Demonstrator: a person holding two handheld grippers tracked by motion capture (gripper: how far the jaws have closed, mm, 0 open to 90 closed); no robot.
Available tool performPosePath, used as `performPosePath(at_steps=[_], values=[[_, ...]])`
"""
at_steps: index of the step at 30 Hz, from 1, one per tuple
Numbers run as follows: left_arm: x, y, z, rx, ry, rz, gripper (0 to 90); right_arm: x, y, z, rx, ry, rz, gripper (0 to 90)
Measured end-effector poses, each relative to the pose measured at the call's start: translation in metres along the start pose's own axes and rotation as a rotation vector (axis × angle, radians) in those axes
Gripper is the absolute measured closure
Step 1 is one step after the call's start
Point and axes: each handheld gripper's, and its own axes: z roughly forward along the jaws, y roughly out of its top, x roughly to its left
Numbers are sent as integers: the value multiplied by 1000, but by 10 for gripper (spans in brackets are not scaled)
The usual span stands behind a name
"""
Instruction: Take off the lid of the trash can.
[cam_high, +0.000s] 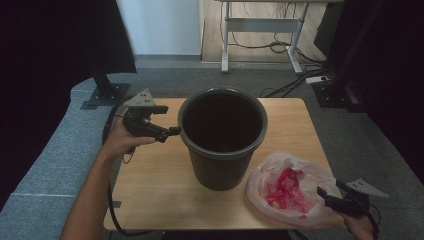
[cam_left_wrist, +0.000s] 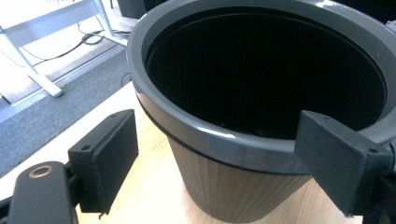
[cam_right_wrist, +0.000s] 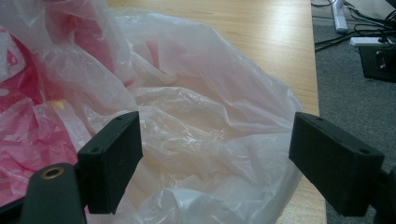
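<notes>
A dark grey plastic bin (cam_high: 222, 140) stands upright in the middle of the wooden table (cam_high: 150, 185), and its inside looks dark. My left gripper (cam_high: 167, 120) is open at the bin's left side, level with the rim; in the left gripper view the rim (cam_left_wrist: 210, 135) lies between the two jaws. A crumpled clear plastic bag with red patches (cam_high: 290, 187) lies at the table's front right. My right gripper (cam_high: 327, 195) is open at the bag's right edge, and the bag's film (cam_right_wrist: 205, 140) bulges between its jaws.
Grey carpet surrounds the table. A white desk frame (cam_high: 260, 35) with cables and a power strip (cam_high: 317, 79) stands behind. Black stand bases (cam_high: 102, 95) sit at back left and back right. Dark curtains hang on both sides.
</notes>
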Motion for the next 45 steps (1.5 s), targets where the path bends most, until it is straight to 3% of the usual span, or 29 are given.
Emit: performPosePath(at_steps=[9, 26, 45], values=[[11, 12, 12, 10, 7, -4, 134, 1, 0, 1, -1, -1, -2, 168], [29, 33, 30, 56, -22, -25, 138, 2, 0, 2, -1, 2, -2, 167], [40, 45, 52, 114, -76, 14, 143, 3, 0, 3, 6, 3, -7, 168]])
